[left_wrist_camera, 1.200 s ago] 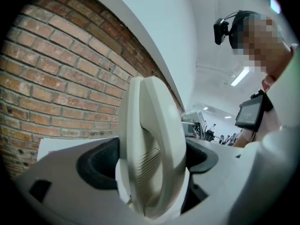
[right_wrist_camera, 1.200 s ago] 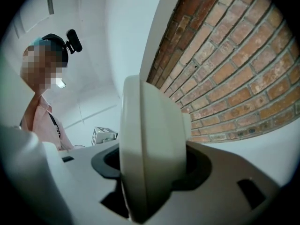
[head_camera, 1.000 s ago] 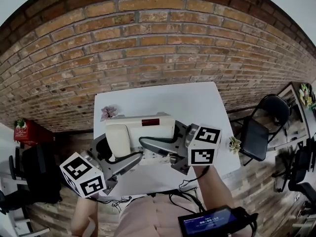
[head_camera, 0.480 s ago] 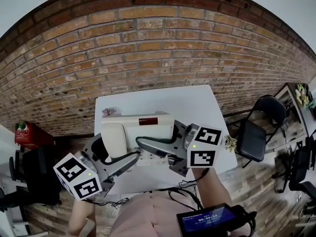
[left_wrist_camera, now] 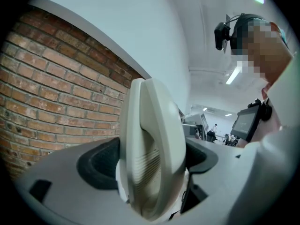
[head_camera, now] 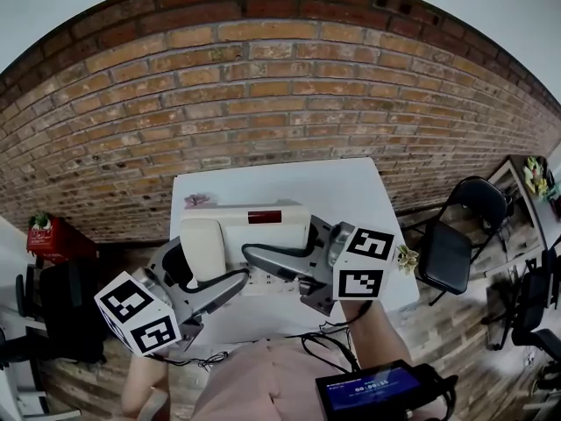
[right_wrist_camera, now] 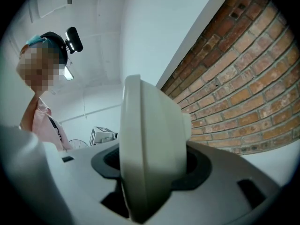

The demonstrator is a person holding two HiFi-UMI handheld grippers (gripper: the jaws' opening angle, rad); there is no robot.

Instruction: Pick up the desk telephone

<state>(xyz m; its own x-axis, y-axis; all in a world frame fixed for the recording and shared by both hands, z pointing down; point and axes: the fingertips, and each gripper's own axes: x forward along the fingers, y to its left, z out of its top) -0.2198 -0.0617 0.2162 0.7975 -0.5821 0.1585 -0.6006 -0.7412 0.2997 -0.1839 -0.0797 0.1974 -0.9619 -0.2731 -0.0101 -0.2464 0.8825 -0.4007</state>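
The cream desk telephone (head_camera: 263,228), with its handset on its left side, is held over the white table (head_camera: 351,191) between both grippers. My left gripper (head_camera: 203,274) is shut on the phone's left end, by the handset. In the left gripper view the phone's cream edge (left_wrist_camera: 150,149) fills the gap between the dark pads (left_wrist_camera: 101,165). My right gripper (head_camera: 294,248) is shut on the phone's right end. In the right gripper view the phone's body (right_wrist_camera: 150,144) is clamped between both pads (right_wrist_camera: 197,170). The phone's underside and cord are hidden.
A brick wall (head_camera: 263,86) runs behind the table. A small pink flower (head_camera: 195,201) sits at the table's back left and another ornament (head_camera: 406,254) at its right edge. A black chair (head_camera: 451,235) stands to the right, a red box (head_camera: 53,235) to the left.
Both grippers have risen a little with the telephone held between them, mostly in the first half second. Neither grip has changed.
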